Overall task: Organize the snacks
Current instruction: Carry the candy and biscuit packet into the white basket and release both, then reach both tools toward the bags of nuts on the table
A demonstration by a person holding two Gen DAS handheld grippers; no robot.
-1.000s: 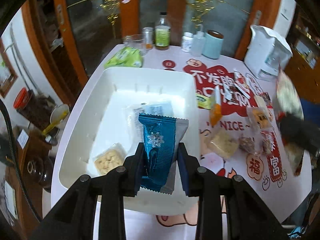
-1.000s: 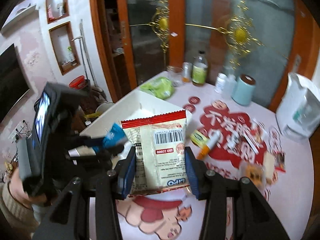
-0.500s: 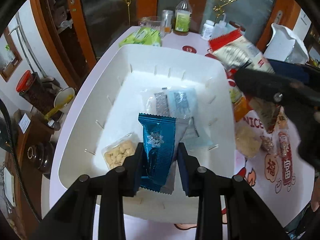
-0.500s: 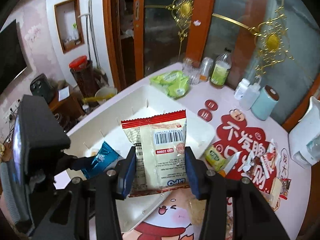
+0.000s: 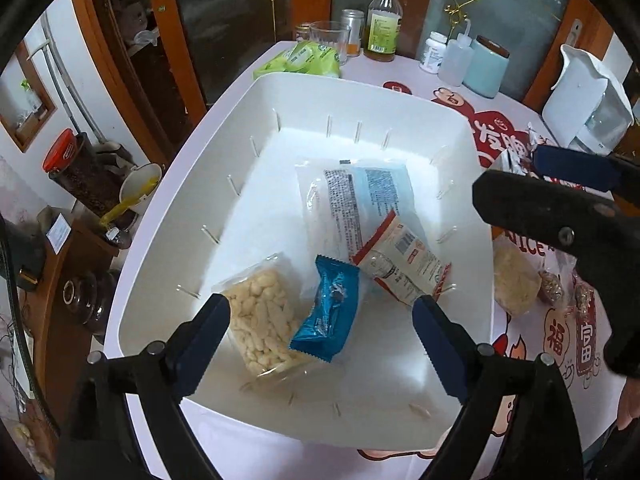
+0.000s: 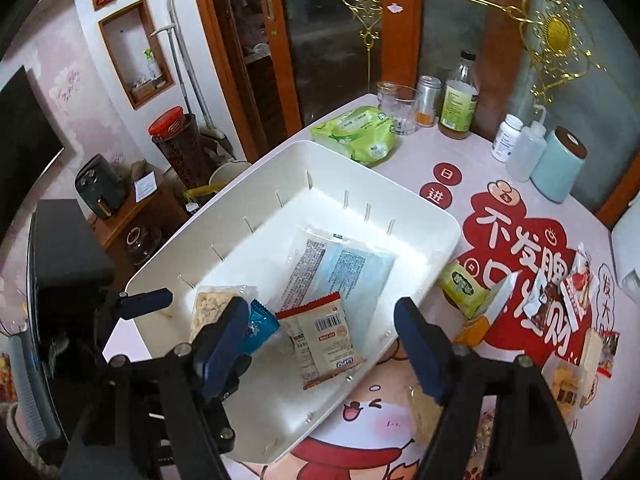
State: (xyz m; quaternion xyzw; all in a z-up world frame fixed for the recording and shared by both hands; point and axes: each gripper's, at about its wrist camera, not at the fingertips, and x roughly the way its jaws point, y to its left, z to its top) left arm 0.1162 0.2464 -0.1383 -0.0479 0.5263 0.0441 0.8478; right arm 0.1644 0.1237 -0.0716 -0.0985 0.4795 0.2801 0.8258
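With 4 packets already lying in the white bin, the step in hand looks like going back for the loose snacks scattered on the table to the right of it; do it well by lifting clear of the rim before swinging across. The left tongs stand wide apart above the blue packet, touching nothing. The right tongs gape just as wide over the red-edged packet, empty.
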